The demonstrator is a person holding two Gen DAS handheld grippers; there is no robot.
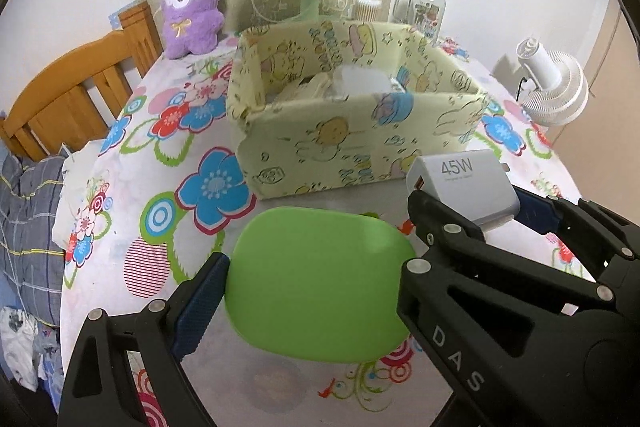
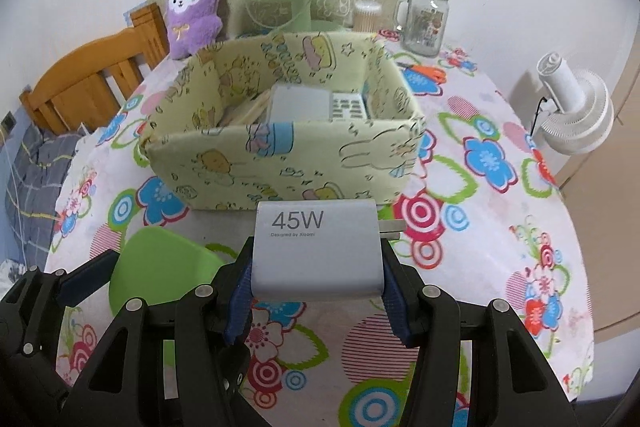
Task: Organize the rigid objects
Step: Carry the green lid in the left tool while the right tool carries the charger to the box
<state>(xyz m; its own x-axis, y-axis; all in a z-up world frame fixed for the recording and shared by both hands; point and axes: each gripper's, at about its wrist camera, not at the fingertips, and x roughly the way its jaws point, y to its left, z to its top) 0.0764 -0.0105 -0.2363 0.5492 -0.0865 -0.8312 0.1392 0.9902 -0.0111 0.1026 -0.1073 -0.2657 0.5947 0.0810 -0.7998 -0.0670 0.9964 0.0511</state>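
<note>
a white charger (image 2: pixel 316 253) marked "45w", prongs to its right, sits clamped between the right claw's (image 2: pixel 316 291) blue pads. the left claw (image 1: pixel 316 275) grips a smooth green case (image 1: pixel 320 283). just ahead of both stands the cartoon-print box (image 2: pixel 280 163).

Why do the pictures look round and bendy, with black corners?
Both wrist views come through a fisheye lens: the table edge curves and the corners go dark. In the left wrist view the green case has soft glare; in the right wrist view the charger lettering stays sharp.
</note>
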